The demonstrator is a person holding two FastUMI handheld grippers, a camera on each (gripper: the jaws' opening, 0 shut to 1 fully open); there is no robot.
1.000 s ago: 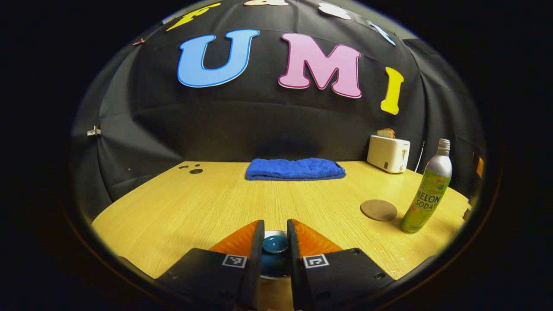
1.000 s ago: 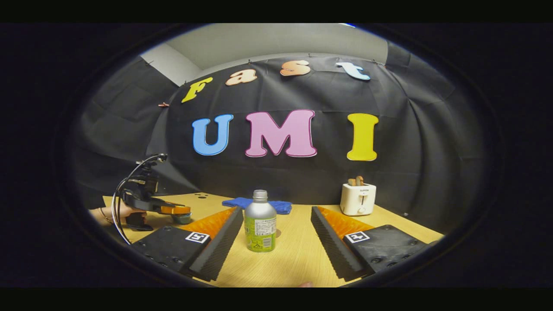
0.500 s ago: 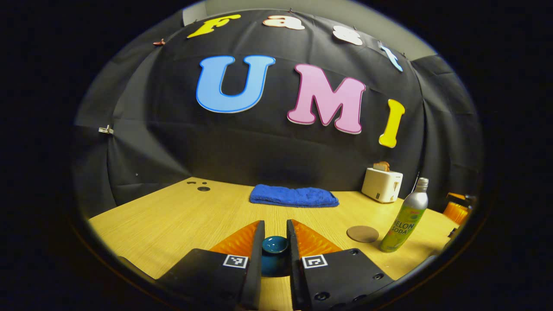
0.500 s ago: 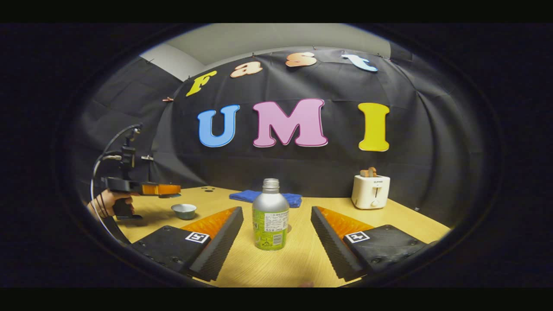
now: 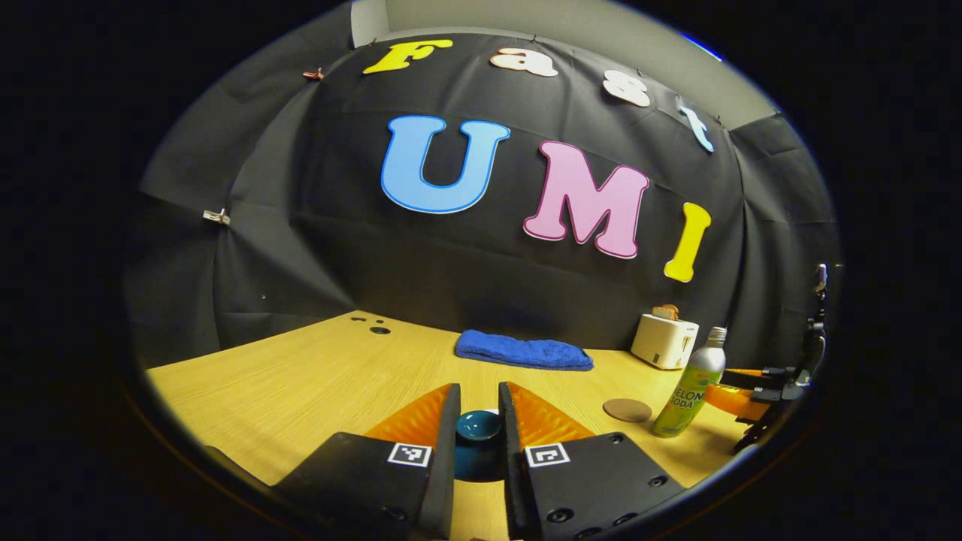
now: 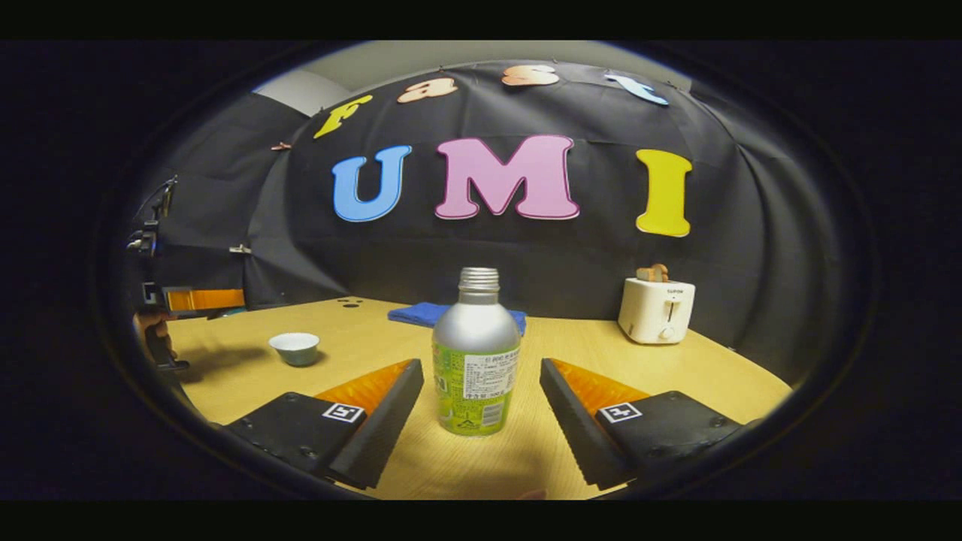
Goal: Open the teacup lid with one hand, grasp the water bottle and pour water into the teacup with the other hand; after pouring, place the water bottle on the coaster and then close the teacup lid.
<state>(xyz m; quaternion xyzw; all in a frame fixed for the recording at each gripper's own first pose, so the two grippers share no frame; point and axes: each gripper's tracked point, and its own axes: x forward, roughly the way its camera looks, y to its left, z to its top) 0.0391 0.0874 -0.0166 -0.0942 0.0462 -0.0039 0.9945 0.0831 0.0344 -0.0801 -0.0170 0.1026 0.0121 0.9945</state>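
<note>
**A:** What is hidden or cut off?

**B:** In the left gripper view, the teacup lid [image 5: 479, 426] sits between the left gripper's [image 5: 479, 421] fingers, which cover its sides. The far gripper [image 5: 759, 391] is clipped at the right edge.

**A:** And the right gripper view?

**B:** The water bottle [image 6: 476, 359] hides the middle of the blue towel [image 6: 421, 312]. The bottle's label print is too small to tell.

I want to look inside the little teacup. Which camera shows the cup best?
The right gripper view. There the teacup sits open on the table, off to the left, with its rim and hollow showing. The left gripper view shows the lid pinched in the left claw; I cannot make out the cup there.
</note>
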